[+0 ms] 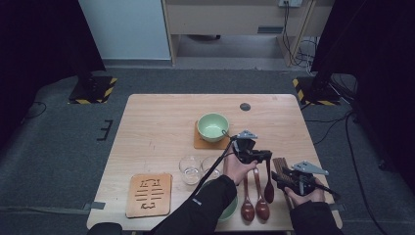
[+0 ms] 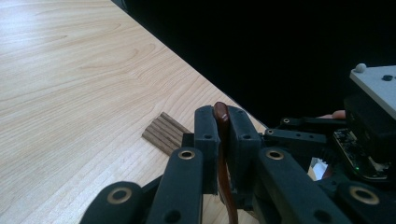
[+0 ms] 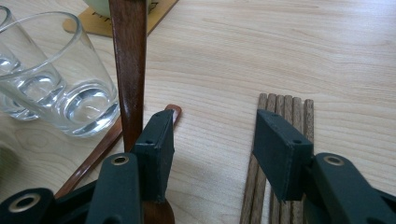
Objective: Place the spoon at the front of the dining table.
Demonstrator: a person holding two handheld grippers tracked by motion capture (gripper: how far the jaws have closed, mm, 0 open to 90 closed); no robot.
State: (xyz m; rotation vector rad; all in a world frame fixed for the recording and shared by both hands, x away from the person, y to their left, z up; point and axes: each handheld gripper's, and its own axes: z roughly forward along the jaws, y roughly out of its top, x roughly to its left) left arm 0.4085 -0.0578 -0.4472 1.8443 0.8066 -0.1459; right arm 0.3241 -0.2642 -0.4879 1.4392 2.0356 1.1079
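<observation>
Spoons and chopsticks look like the job here, laying out place settings on the desk [image 1: 161, 117], and it's maybe halfway by my guess. Going big to small: one green bowl [image 1: 213, 126] already sits on its coaster [image 1: 201, 143] toward the middle, a second green bowl [image 1: 228, 209] sits at the near edge mostly under the person's sleeve, and an empty wooden coaster [image 1: 149, 194] waits by the near left corner. Two glasses [image 1: 190, 169] stand between them.

Left gripper [image 1: 266, 157] has its jaws pressed onto the handle of a dark wooden spoon [image 2: 221, 140], pinched tight, over the near right part of the desk. Two more spoons [image 1: 262, 205] lie flat right beside it near the front edge.

Right gripper [image 3: 212, 140] is spread, nothing between the pads, hovering with the spoon handle just off one jaw and the bundle of chopsticks [image 3: 280, 105] under the other.

Still left, I'd say: parking that spoon at a bowl, then sorting the other spoons and the chopsticks.
</observation>
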